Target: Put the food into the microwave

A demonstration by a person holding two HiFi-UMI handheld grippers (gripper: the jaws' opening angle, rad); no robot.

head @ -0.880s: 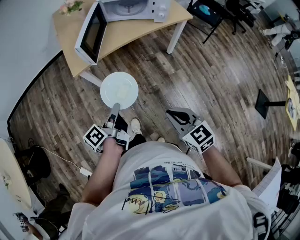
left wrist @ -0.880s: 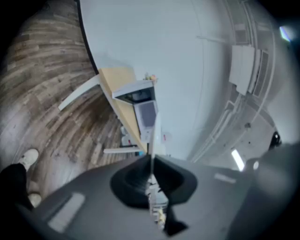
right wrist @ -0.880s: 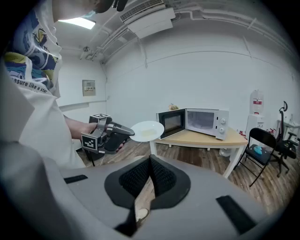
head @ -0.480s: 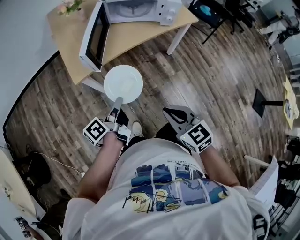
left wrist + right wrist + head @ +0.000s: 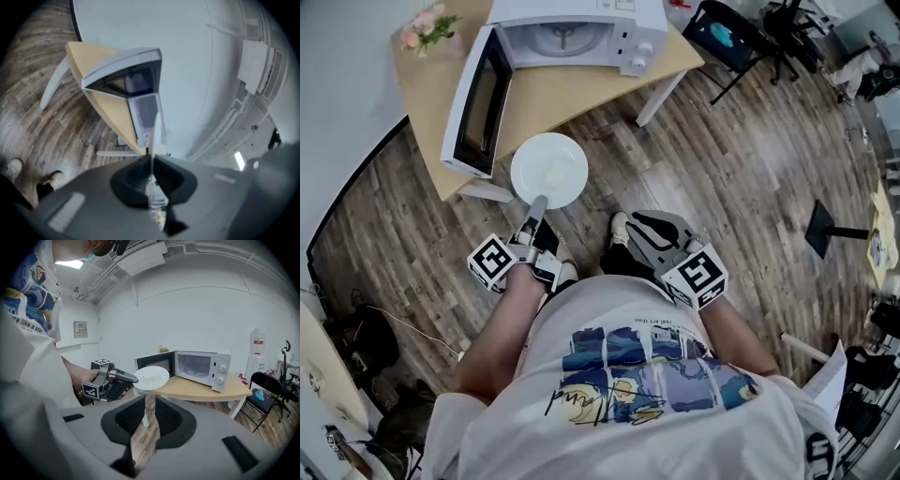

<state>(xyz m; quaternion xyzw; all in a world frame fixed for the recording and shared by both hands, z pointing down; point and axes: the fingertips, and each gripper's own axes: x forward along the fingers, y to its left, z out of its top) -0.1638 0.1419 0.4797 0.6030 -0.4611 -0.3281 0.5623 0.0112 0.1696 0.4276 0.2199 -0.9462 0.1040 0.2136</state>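
One plate [image 5: 549, 170] in left gripper [image 5: 534, 208]

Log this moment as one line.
stage: carry | left tongs: shut on plate rim | right tongs: open, empty | microwave: door open, plate outside

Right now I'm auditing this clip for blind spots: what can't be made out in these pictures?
Food on the plate: head view, too small and pale to identify.
Plate's top: left gripper view, seen edge-on in the shut left claw.
Microwave: head view, back cut off by the upper edge.
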